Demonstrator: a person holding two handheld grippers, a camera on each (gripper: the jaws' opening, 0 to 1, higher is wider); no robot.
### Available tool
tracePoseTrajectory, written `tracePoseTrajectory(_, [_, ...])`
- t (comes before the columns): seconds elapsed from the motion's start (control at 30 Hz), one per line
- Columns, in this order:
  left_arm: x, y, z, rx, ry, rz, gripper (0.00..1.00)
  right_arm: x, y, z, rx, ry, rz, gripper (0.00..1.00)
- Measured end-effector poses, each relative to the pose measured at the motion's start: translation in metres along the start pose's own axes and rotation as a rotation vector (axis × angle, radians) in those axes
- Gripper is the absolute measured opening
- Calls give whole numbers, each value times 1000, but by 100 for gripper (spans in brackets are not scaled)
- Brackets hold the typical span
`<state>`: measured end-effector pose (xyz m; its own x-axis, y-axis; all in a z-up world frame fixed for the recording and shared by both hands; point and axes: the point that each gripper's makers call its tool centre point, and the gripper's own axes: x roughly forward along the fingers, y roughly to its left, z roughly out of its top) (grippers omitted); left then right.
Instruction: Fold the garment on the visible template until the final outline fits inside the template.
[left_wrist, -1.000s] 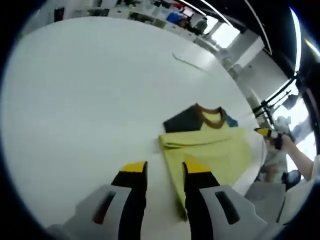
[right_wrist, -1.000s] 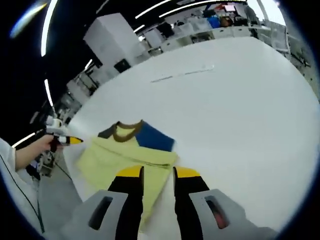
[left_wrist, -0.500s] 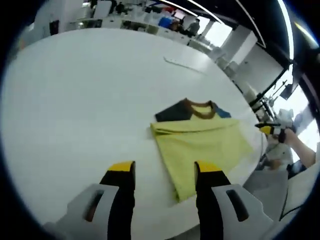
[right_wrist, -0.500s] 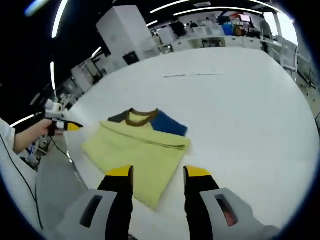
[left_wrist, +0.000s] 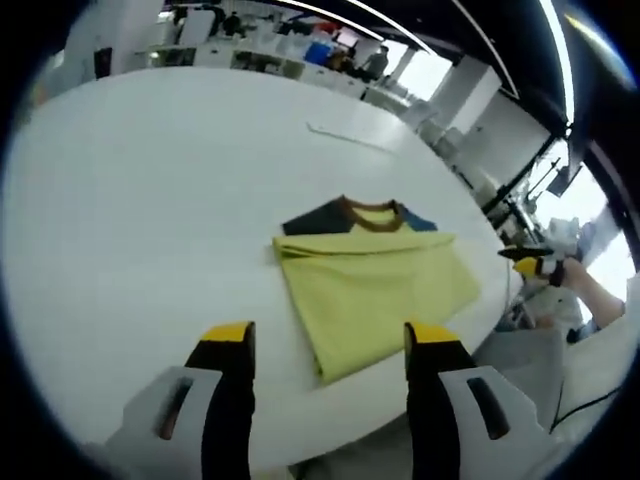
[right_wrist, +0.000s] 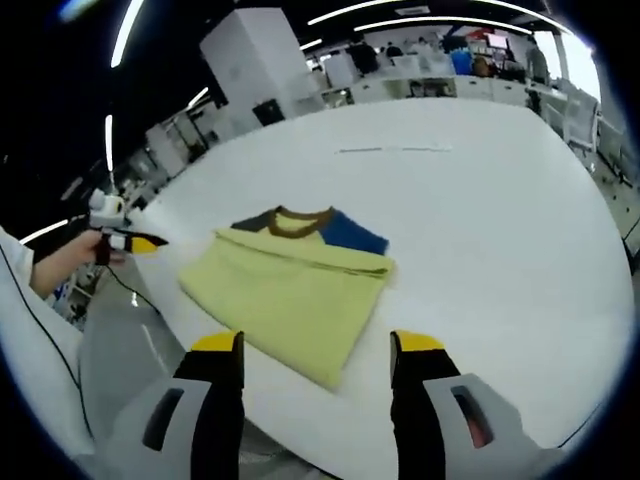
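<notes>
- Garment (left_wrist: 375, 300) is lying folded on the white table (left_wrist: 140, 220) near its edge, yellow-green body, brown collar, dark and blue sleeves peeking out at the far side, one garment counted.
- Left gripper view: left gripper (left_wrist: 328, 345) is hanging above the table, jaws spread wide, gripping nothing; the garment is sitting beyond and between the yellow tips. Right gripper (left_wrist: 528, 262) is showing small at right, held in a person's hand (left_wrist: 585, 285), too small to read its jaws here. One thin pale strip (left_wrist: 345, 137) is lying far off on the table; cannot make out what it is.
- Right gripper view: right gripper (right_wrist: 318, 345) is hovering with jaws wide apart, empty; garment (right_wrist: 290, 285) is sitting ahead of them. Left gripper (right_wrist: 125, 240) is sitting at left in a hand (right_wrist: 70, 258), sleeve cut off by the frame. Same strip (right_wrist: 395, 150) is far back. Background shelving is blurry.
</notes>
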<state>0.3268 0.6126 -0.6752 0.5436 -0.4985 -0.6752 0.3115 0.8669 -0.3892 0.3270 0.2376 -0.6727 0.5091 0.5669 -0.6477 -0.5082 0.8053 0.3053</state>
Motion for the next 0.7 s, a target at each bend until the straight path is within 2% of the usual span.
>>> tracePoseTrajectory(0.33, [-19, -19, -17, 26, 1, -39, 65, -15, 26, 1, 37, -64, 35, 70])
tracePoseTrajectory(0.7, [-40, -31, -38, 48, 33, -58, 73, -30, 43, -5, 4, -69, 23, 84])
